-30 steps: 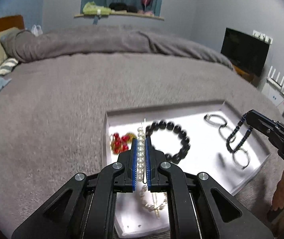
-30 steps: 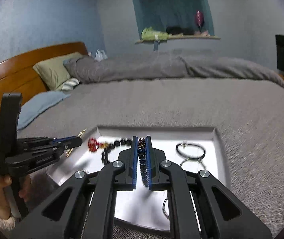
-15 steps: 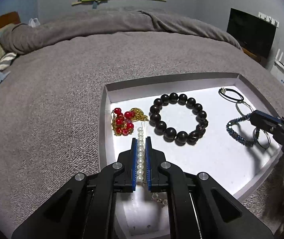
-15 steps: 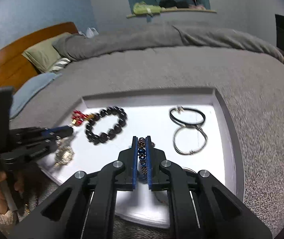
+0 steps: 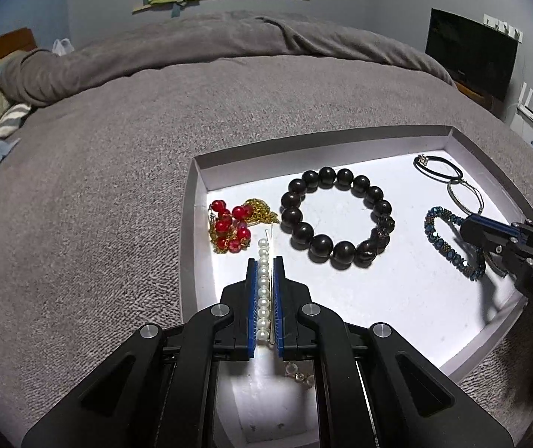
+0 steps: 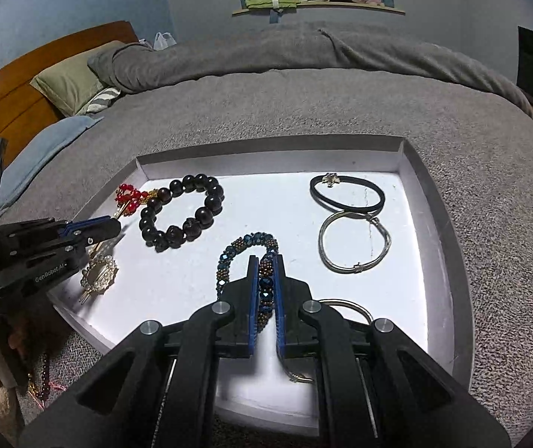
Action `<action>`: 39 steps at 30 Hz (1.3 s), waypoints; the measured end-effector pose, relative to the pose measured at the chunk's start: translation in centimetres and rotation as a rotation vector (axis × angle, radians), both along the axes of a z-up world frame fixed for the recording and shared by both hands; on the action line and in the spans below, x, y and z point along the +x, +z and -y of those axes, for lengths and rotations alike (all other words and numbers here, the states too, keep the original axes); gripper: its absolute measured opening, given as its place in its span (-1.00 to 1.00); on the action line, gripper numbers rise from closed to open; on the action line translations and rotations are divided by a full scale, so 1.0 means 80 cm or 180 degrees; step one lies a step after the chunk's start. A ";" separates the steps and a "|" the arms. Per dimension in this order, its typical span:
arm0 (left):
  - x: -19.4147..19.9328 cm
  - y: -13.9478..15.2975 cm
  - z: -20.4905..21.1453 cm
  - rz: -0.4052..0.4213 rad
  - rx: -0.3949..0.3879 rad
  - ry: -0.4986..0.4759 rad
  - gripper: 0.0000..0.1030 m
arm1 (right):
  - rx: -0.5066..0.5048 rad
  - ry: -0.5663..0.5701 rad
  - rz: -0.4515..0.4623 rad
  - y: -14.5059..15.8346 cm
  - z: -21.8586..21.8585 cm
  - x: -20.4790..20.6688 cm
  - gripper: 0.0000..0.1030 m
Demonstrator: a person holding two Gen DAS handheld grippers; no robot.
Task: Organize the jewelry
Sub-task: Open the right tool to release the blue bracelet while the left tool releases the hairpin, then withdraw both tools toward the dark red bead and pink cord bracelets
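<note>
1. The bed (image 5: pixel 124 156) fills most of both views, covered in a grey blanket, with a wooden headboard (image 6: pixel 16 100) and a green pillow (image 6: pixel 68 86) at its far left.
2. A shallow white tray (image 6: pixel 273 156) lies on the blanket and holds all the jewelry.
3. The left gripper (image 5: pixel 265 261) reaches over the tray's near left corner; its jaws are closed on the pearl piece (image 5: pixel 263 283), whose row of white pearls runs up between the blue pads.
4. The right gripper (image 6: pixel 265 261) reaches over the tray's near middle; its jaws are clamped on one side of the blue beaded bracelet (image 6: pixel 245 242), whose loop curves out ahead of the tips onto the tray floor.
5. The black bead bracelet (image 5: pixel 337 216) lies flat as an open ring in the middle of the tray, between the two grippers.
6. The red bead and gold chain piece (image 5: pixel 234 224) sits bunched in the far left corner, just beside the black beads.
7. At the far right, a black cord bracelet (image 6: pixel 346 194) lies touching a thin silver bangle (image 6: pixel 356 242) just nearer.
8. Another thin ring (image 6: pixel 348 304) shows partly from behind the right gripper.
</note>
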State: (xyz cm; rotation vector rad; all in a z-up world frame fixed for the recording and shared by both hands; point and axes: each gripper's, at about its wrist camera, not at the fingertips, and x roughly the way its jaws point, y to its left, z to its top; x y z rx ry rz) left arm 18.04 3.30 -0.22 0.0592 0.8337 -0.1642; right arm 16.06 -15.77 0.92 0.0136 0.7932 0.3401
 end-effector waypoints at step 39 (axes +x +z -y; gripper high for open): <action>-0.064 0.059 -0.006 0.0910 -0.0083 0.0277 0.51 | 0.0270 -0.0465 0.1136 0.056 0.026 -0.060 0.90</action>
